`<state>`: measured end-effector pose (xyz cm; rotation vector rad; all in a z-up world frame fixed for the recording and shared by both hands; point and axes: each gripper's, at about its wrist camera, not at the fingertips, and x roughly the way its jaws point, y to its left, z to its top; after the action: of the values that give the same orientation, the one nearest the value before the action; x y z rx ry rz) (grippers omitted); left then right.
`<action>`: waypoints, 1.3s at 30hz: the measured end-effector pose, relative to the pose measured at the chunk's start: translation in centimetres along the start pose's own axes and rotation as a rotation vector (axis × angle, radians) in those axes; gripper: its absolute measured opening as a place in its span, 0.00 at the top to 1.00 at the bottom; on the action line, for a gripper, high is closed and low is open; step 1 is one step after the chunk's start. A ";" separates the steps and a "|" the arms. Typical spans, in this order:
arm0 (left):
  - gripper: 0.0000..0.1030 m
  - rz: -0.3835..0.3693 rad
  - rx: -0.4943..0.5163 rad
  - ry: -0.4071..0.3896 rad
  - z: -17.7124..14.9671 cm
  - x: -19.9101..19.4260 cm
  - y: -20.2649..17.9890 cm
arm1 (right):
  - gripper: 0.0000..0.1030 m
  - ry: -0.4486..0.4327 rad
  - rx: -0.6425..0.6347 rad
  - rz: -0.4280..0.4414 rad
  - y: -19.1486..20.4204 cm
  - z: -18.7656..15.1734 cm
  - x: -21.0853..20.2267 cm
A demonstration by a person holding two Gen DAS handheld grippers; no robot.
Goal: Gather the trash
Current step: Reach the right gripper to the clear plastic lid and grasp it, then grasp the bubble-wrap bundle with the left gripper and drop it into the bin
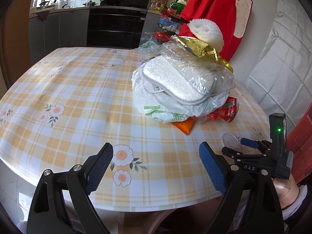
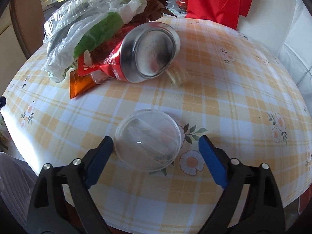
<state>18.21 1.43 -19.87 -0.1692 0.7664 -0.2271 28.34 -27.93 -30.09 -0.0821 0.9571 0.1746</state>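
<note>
A pile of trash [image 1: 181, 81] sits on the checked table: white plastic bags, clear wrap, gold foil [image 1: 200, 46], a white foam piece [image 1: 206, 32], an orange packet [image 1: 184, 125] and a crushed red can [image 2: 144, 54]. A clear round plastic lid [image 2: 148, 139] lies flat near the table's front edge, also visible in the left wrist view [image 1: 231, 141]. My right gripper [image 2: 156, 148] is open, jaws either side of the lid, not touching it. My left gripper [image 1: 156, 156] is open and empty over the table's front edge, left of the pile.
The yellow checked tablecloth [image 1: 78, 97] covers a round table. A red bag [image 1: 214, 5] hangs on a white chair behind the pile. A small yellowish scrap [image 2: 178, 76] lies beside the can. Kitchen counters and an oven [image 1: 117, 25] stand beyond the table.
</note>
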 end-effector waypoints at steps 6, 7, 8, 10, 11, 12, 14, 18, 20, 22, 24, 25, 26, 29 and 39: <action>0.15 -0.046 0.018 -0.035 3.3 0.4 -1.3 | 0.35 -0.025 0.023 0.051 -0.3 0.6 -0.8; 0.15 -0.056 0.019 -0.043 4.1 0.4 -1.6 | 0.35 -0.040 0.041 0.055 -0.6 0.7 -1.2; 0.15 -0.068 0.023 -0.055 5.3 0.4 -2.0 | 0.35 -0.053 0.060 0.062 -1.0 0.9 -1.6; 0.15 -0.078 0.046 -0.079 7.4 0.4 -3.0 | 0.35 -0.072 0.092 0.072 -1.6 0.9 -2.3; 0.15 -0.080 0.059 -0.086 8.1 0.4 -3.4 | 0.35 -0.083 0.110 0.077 -2.1 0.9 -2.7; 0.15 -0.083 0.090 -0.093 9.4 0.6 -4.2 | 0.35 -0.089 0.121 0.079 -2.4 1.0 -2.9; 0.15 -0.086 0.143 -0.113 11.9 1.3 -5.8 | 0.35 -0.103 0.150 0.086 -3.1 1.0 -3.4; 0.15 -0.112 0.147 -0.124 15.6 3.2 -7.6 | 0.35 -0.126 0.192 0.096 -4.3 0.8 -4.2; 0.15 -0.131 0.104 -0.123 17.2 4.3 -7.9 | 0.35 -0.133 0.205 0.098 -4.6 0.5 -4.6; 0.15 -0.148 0.052 -0.122 18.6 5.4 -8.2 | 0.35 -0.136 0.215 0.098 -4.9 0.4 -4.7; 0.15 -0.128 0.041 -0.118 19.6 6.5 -8.7 | 0.35 -0.136 0.223 0.100 -5.2 0.1 -4.7; 0.15 -0.119 0.048 -0.110 19.9 7.2 -9.0 | 0.35 -0.137 0.227 0.102 -5.3 0.0 -4.8; 0.15 -0.109 0.050 -0.101 20.0 7.7 -9.1 | 0.35 -0.137 0.230 0.103 -5.5 -0.1 -4.8; 0.17 -0.095 0.001 -0.071 20.5 9.4 -8.7 | 0.35 -0.139 0.244 0.106 -5.9 -0.5 -4.9; 0.70 -0.180 -0.019 -0.167 19.8 4.9 -8.4 | 0.35 -0.179 0.268 0.101 -6.0 -0.9 -7.0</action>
<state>34.36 -6.56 -7.11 -0.2720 0.5875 -0.3717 24.83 -34.78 -24.95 0.2259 0.7992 0.1430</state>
